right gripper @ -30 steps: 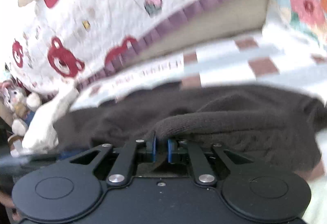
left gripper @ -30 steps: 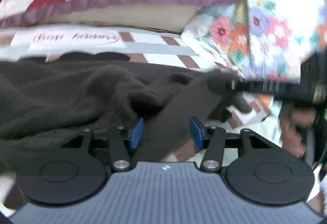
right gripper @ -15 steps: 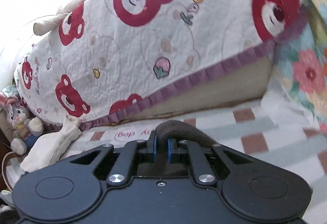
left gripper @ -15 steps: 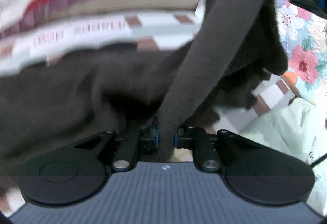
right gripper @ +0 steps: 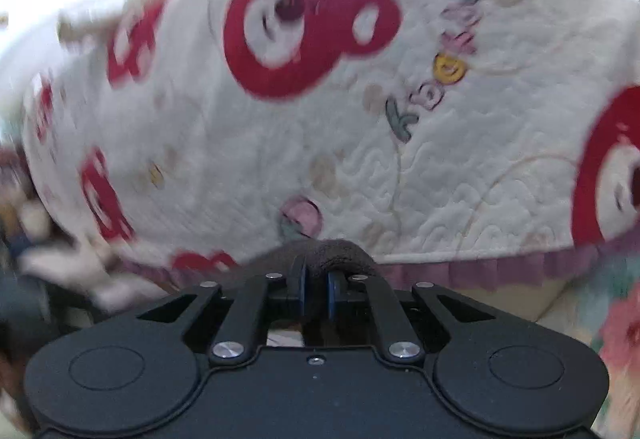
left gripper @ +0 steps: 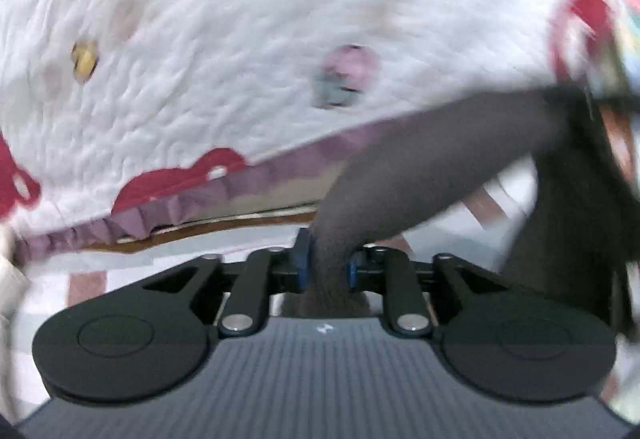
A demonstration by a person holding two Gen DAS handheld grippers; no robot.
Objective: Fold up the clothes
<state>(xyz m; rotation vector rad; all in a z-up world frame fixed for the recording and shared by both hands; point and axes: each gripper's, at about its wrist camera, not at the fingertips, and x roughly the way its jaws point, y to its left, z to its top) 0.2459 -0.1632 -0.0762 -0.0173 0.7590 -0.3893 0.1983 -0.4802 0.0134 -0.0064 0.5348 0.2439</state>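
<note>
A dark brown fleece garment (left gripper: 432, 175) is held up in the air. My left gripper (left gripper: 325, 266) is shut on a band of it, which stretches up and to the right toward the other gripper at the right edge; more cloth hangs down there. In the right wrist view my right gripper (right gripper: 316, 281) is shut on a bunched fold of the brown garment (right gripper: 324, 249) that humps over its fingertips. Most of the garment is hidden below both cameras.
A white quilt with red bear prints and a purple ruffle (left gripper: 224, 51) fills the background, also in the right wrist view (right gripper: 360, 111). A checked bed sheet (left gripper: 80, 279) lies below. A floral cloth (right gripper: 616, 319) is at the right. Soft toys are blurred at the left edge.
The left gripper closed on the garment's band, and both grippers rose with it. The garment left the bed; the views now face the quilt instead of the sheet.
</note>
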